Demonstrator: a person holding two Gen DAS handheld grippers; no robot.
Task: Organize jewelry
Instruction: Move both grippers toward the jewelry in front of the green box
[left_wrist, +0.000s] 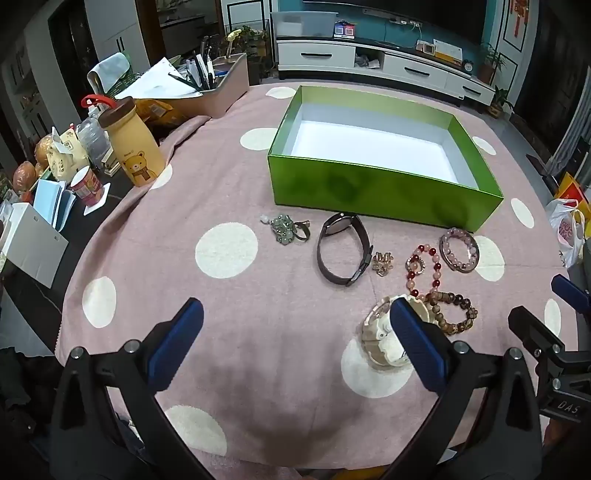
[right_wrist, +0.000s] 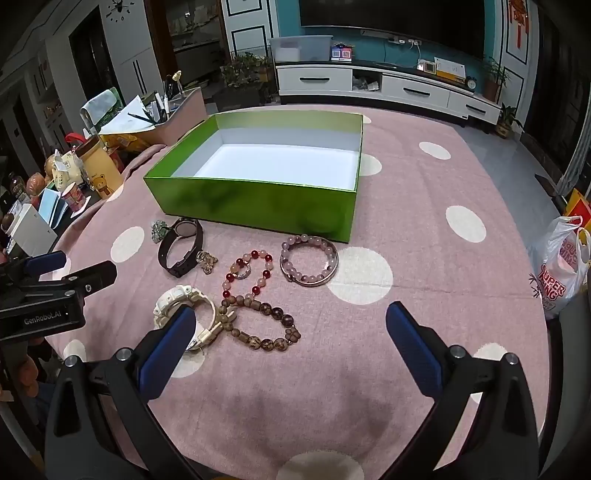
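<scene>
Before the empty green box (right_wrist: 255, 201), bead bracelets (right_wrist: 310, 260) and watches (right_wrist: 181, 247) lie under both wide-open grippers (left_wrist: 295, 332) (right_wrist: 291, 334).

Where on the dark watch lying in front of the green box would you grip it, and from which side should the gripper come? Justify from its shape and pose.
Probably the strap, from above. The dark watch lies on its side on the cloth, its band forming an open loop, so one finger could drop inside the loop and one outside, pinching the thin strap near the buckle end. The green box stands close behind its face, which crowds that end.
</scene>
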